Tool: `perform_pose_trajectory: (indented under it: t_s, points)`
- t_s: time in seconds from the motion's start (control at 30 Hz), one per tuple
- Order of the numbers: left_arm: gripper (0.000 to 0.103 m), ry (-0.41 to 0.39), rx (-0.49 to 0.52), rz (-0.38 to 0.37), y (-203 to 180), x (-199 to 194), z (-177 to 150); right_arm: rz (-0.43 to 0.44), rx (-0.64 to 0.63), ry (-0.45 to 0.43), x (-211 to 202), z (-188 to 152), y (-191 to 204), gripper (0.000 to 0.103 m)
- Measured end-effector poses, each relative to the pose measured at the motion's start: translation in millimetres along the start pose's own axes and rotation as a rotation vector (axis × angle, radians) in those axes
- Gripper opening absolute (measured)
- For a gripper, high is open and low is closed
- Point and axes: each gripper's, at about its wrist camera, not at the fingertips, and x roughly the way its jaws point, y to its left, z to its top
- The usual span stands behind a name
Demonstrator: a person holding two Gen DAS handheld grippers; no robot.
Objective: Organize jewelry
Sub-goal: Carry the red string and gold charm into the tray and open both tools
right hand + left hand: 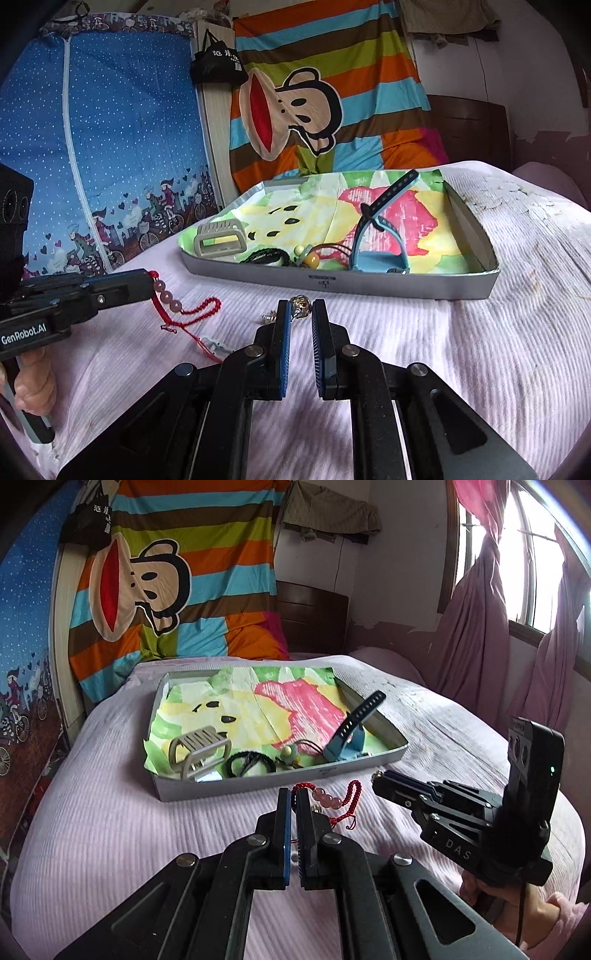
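The left gripper [291,805] is holding a red cord bracelet [184,306] by one end, its fingers [282,823] pinched nearly together on the cord. The pink beads [327,798] are sitting just off the fingertips to the right side, and the rest of the cord is trailing down from there onto the pink bedspread [110,812], with a loose tail running back under the fingers. So the bracelet's long axis is hanging down and sideways from the grip, not straight ahead.

The right gripper [301,314] is pinching something too: a small metallic bead or charm [300,307] is sitting right at its fingertips, the fingers [282,347] narrow around it. I cannot tell what, if anything, dangles below it. A small screw-like piece [266,316] is lying on the bed just left of those fingers.

The tray [369,286] is lying dead ahead of both pairs of fingers, its near wall crosswise to them and close beyond the tips. It is lined with bright paper and already holding a grey buckle [199,751], black hair ties [251,762], a small charm with a round bead [310,258] and a blue watch strap [351,731] standing up on the right.

Both hands look about equally near the tray. To my eye the move ahead is up and forward over that near wall, and the trailing cord is the part likely to snag on the rim.
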Motion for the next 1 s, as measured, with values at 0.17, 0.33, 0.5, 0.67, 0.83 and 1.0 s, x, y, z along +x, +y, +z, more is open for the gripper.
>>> perform_pose_trajectory:
  t_s: [0.17, 0.33, 0.5, 0.67, 0.83, 1.0]
  points:
    - [0.003, -0.031, -0.044, 0.06, 5, 17, 22, -0.025, 0.025, -0.03, 3, 14, -15, 0.01]
    - [0.003, -0.02, -0.091, 0.126, 11, 46, 34, -0.041, 0.057, -0.03, 18, 22, -29, 0.01]
    - [0.003, 0.005, -0.135, 0.152, 20, 72, 38, -0.034, 0.068, -0.02, 37, 22, -34, 0.01]
    - [0.003, 0.03, -0.19, 0.151, 31, 91, 37, -0.039, 0.072, 0.0, 50, 21, -35, 0.01]
    - [0.003, 0.053, -0.166, 0.164, 29, 101, 32, -0.047, 0.097, 0.018, 60, 20, -40, 0.01]
    - [0.003, 0.077, -0.165, 0.155, 30, 107, 27, -0.049, 0.101, 0.024, 63, 20, -41, 0.01]
